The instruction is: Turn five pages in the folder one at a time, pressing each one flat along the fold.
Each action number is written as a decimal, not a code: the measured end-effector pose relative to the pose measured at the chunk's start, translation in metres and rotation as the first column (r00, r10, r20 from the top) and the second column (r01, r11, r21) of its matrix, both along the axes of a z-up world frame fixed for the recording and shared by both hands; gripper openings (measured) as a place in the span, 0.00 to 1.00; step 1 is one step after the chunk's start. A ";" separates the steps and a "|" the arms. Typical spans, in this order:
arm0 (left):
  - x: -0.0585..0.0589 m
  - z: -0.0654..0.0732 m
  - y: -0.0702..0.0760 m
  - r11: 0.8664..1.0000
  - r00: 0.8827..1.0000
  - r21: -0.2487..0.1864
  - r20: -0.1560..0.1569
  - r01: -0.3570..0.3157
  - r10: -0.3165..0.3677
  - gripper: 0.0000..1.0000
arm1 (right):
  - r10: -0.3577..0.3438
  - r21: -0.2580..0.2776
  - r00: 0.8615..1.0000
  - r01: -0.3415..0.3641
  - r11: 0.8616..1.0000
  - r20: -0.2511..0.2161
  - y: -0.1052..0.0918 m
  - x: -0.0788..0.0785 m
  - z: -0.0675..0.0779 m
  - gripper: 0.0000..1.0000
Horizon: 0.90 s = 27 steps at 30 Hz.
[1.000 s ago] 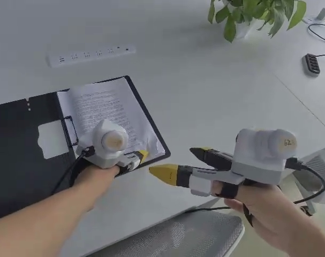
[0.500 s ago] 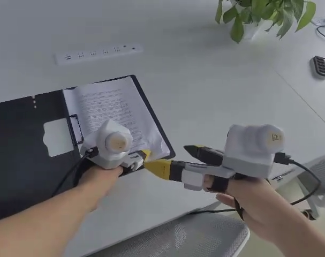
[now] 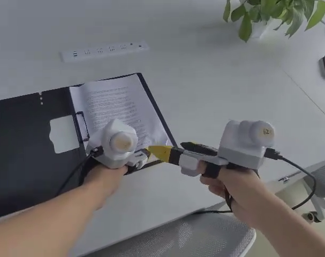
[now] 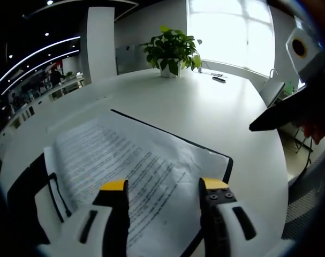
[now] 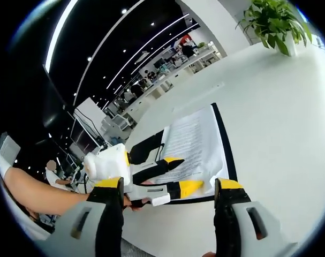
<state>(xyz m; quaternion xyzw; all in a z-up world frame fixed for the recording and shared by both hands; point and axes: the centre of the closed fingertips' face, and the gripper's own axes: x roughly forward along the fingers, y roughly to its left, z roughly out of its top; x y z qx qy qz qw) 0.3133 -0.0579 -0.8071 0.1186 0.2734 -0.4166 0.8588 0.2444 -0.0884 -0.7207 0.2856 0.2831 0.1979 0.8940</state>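
Table (image 3: 216, 85) carries your open folder (image 3: 28, 155); printed page (image 3: 116, 107) lies on its right half; your left gripper (image 3: 141, 158) sits over the page's near corner, jaws apart, likely to pinch it; right gripper (image 3: 170, 150), jaws likewise apart, waits just beside.

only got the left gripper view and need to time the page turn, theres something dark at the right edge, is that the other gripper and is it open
Observer: Yes, that is the right gripper; the right gripper view shows its jaws wide apart, holding nothing.
Operator: where is it aimed
Observer: In the head view its yellow fingertip sits beside the left gripper, by the near right corner of the page.
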 end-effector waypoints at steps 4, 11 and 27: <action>0.000 0.000 0.000 1.000 1.000 -0.002 0.001 -0.001 0.001 0.52 | -0.057 0.029 0.998 0.058 0.998 -0.037 -0.007 0.012 -0.011 0.49; 0.000 0.000 0.000 1.000 1.000 -0.004 0.001 -0.001 0.001 0.51 | -0.048 -0.013 0.994 0.047 0.999 -0.100 -0.009 0.021 -0.039 0.37; -0.001 0.001 0.001 1.000 1.000 -0.011 0.003 -0.009 0.009 0.50 | -0.092 -0.034 0.975 0.087 0.996 -0.200 -0.013 0.027 -0.077 0.17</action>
